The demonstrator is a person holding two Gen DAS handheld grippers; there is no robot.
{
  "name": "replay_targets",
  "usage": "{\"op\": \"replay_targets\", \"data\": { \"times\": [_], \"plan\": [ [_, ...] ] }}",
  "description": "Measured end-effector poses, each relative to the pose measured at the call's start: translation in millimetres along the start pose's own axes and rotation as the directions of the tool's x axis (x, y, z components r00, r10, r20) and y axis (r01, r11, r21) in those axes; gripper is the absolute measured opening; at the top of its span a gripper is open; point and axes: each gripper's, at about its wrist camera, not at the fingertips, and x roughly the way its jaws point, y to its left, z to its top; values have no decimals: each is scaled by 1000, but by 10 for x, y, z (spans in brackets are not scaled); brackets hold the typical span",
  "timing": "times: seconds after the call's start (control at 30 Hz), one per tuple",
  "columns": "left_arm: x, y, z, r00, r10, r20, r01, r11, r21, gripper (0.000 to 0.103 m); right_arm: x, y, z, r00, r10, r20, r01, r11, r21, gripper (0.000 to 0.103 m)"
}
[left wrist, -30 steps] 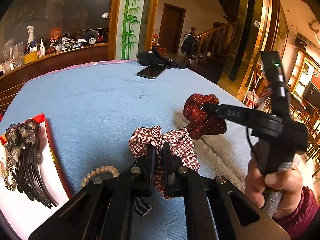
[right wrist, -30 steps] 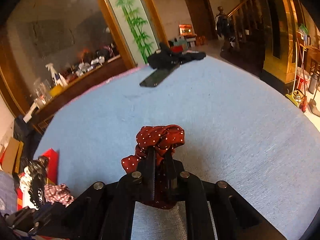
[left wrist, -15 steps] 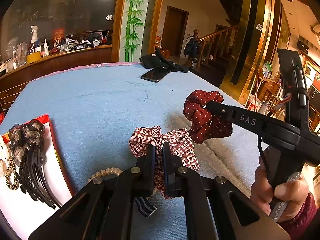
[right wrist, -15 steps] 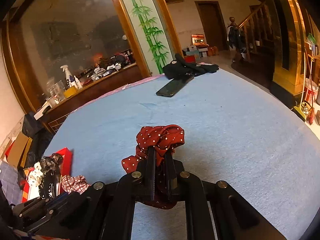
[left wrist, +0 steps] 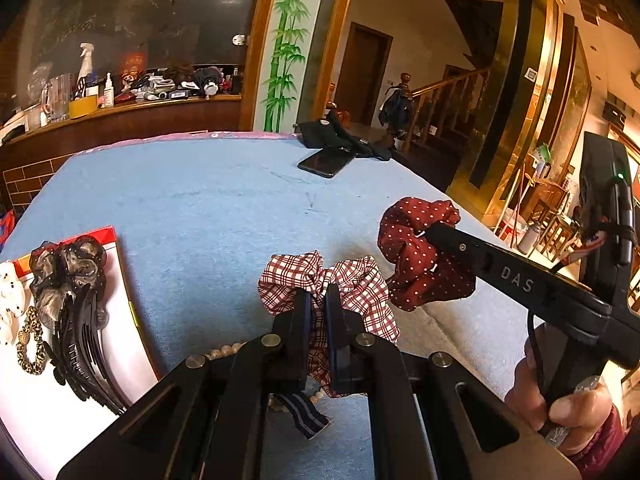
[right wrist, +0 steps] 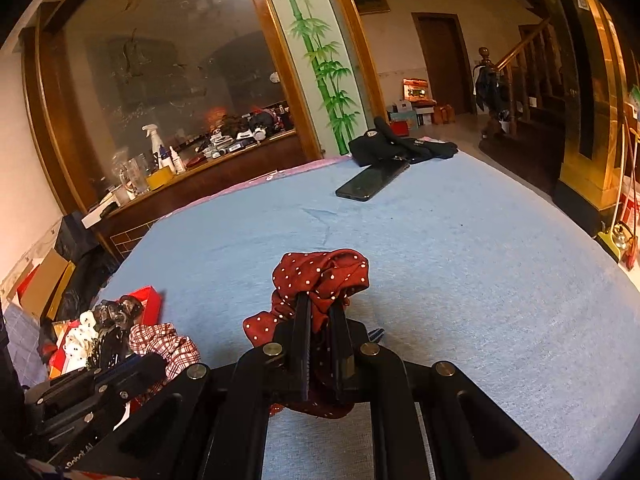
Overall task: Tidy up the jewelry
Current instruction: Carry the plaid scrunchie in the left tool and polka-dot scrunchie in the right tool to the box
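Holding two scrunchies at once: the left gripper (left wrist: 318, 300) is clamped tight on the plaid scrunchie (left wrist: 352, 292), the right gripper (right wrist: 322, 320) pinched shut on the dotted scrunchie (right wrist: 320, 276), both near the table's (left wrist: 200, 208) front edge. Risk I'd guess: the floppy fabric snags the bead bracelet (left wrist: 224, 350) underneath, or catches the hair claw (left wrist: 80, 344) when dropped into the box (left wrist: 124, 292) at the left edge.

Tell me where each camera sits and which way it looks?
Left wrist: on the left tool, looking across the blue table; shows it gripping the plaid scrunchie, plus the right hand.
Right wrist: on the right tool, facing likewise; shows it gripping the dotted scrunchie.
Shared: both scrunchies, the phone.
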Motion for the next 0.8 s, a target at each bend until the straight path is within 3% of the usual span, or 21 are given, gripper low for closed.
{"op": "replay_targets", "data": {
  "times": [0.8],
  "plan": [
    [-14, 110, 29, 999, 33, 10, -32, 999, -37, 6, -45, 35, -12, 996, 82, -17, -82, 997, 16, 9]
  ]
}}
